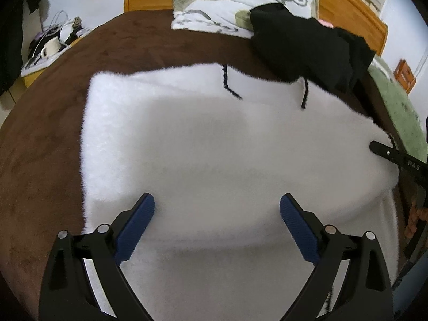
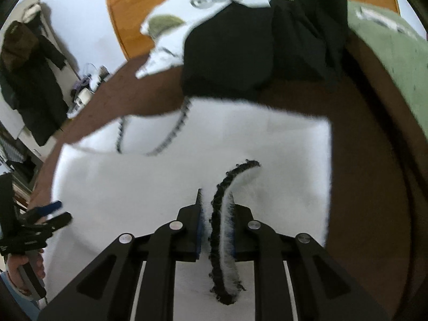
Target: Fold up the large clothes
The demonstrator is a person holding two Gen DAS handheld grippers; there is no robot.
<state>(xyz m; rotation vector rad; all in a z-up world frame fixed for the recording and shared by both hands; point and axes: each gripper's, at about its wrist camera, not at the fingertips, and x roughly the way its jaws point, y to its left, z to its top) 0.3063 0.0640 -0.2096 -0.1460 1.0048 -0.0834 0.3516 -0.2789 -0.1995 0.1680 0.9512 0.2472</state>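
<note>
A large white fluffy garment [image 1: 214,139] with black braided trim lies spread flat on a brown bed cover [image 1: 40,160]. My left gripper [image 1: 216,198] hovers open over the garment's near-left part, with nothing between its blue pads. It also shows at the left edge of the right wrist view as the left gripper [image 2: 60,212]. My right gripper [image 2: 216,195] is shut on the garment's edge. The black trim [image 2: 240,167] and a strip of white pile stand upright between its jaws. In the left wrist view the right gripper [image 1: 374,146] sits at the garment's right edge.
A heap of black clothes [image 1: 307,48] lies just beyond the garment, against patterned pillows [image 1: 240,0] and a wooden headboard [image 1: 347,2]. A green blanket [image 1: 393,101] runs along the bed's right side. A cluttered nightstand [image 1: 50,45] and hanging dark coats [image 2: 32,80] stand to the left.
</note>
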